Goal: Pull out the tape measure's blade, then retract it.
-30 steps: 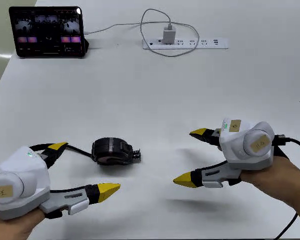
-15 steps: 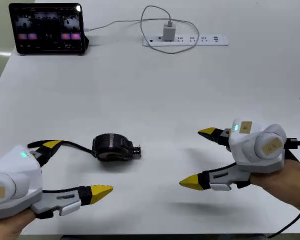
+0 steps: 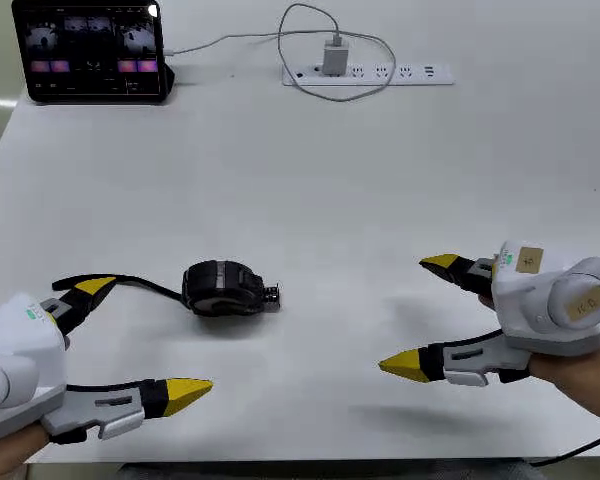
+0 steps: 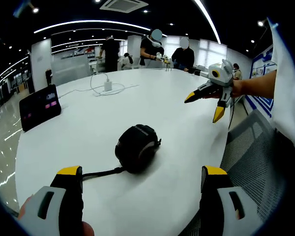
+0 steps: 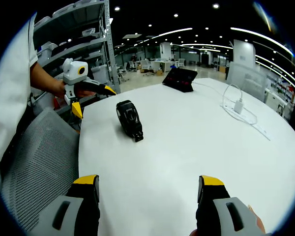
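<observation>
A black tape measure (image 3: 223,289) lies on the white table (image 3: 310,180), its blade tip facing right and a black strap trailing left. Its blade is fully inside the case. My left gripper (image 3: 140,335) is open at the near left, wide jaws on either side of the strap, a short way from the case (image 4: 136,147). At the near right my right gripper (image 3: 425,312) is open and empty, well apart from the tape measure (image 5: 130,118). The left gripper view catches the right gripper (image 4: 206,102); the right gripper view catches the left gripper (image 5: 91,98).
A tablet (image 3: 88,51) with a lit screen stands at the far left corner. A white power strip (image 3: 368,73) with a charger and looped cable lies at the far edge. A grey mesh chair (image 5: 34,167) sits beside the table's near edge. People stand in the background (image 4: 152,46).
Both grippers have drawn back toward me and outward, away from the tape measure, staying open. The tape measure has not moved.
</observation>
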The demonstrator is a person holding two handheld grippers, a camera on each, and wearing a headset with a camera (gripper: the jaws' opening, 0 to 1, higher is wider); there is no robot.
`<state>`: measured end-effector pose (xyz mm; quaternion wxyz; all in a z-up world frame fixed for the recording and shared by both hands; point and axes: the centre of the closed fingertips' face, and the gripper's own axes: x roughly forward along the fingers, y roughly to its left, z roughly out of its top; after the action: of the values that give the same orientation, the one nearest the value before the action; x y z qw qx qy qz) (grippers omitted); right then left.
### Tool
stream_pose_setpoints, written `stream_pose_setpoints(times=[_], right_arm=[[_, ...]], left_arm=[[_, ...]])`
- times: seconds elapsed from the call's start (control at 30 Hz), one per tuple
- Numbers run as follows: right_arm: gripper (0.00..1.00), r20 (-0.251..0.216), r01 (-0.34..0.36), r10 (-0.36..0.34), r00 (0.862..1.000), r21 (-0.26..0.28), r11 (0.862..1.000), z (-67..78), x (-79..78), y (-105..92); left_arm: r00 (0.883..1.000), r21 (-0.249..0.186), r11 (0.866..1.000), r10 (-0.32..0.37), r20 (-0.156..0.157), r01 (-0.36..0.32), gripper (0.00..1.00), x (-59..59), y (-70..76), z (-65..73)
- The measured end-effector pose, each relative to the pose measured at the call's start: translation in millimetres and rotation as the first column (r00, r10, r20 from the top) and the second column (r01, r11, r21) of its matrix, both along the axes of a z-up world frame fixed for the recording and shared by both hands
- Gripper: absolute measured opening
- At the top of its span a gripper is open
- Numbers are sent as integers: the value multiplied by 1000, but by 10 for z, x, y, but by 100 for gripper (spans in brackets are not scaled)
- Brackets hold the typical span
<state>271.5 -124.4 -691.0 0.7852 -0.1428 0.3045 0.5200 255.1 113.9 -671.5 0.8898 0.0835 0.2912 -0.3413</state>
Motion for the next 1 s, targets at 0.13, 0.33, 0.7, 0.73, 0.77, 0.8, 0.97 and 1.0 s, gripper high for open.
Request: stream_pose_setpoints(times=[0.13,0.33,0.7,0.73,0.77,0.8,0.97,1.0], right_arm=[[81,0,17,-17,1000,-3,1000,5,-32,-73],[82,-1,35,-35,999,-14,999,-12,-98,-202],[85,10,64,-64,998,-24,998,-3,-150,-380],[85,18,68,-68,998,-22,997,5,-143,-395],[85,18,73,-73,997,-14,997,20,-140,-397],[85,17,74,-74,997,-8,997,31,-144,-391],[85,20,74,-74,997,-28,997,18,-162,-397],[84,18,74,-74,997,-28,997,20,-167,-396]], left_arm=[[1000,15,1000,-8,1,8,99,-29,42,-8],[999,49,998,-33,14,32,99,-69,105,-24],[997,78,995,-70,24,68,99,-109,125,-29],[997,80,994,-73,22,71,99,-115,127,-30],[997,80,994,-75,22,73,99,-119,127,-29],[997,79,994,-75,21,73,99,-120,131,-27],[997,85,994,-71,19,69,99,-114,154,-34],[997,90,994,-69,19,67,99,-111,160,-38]])
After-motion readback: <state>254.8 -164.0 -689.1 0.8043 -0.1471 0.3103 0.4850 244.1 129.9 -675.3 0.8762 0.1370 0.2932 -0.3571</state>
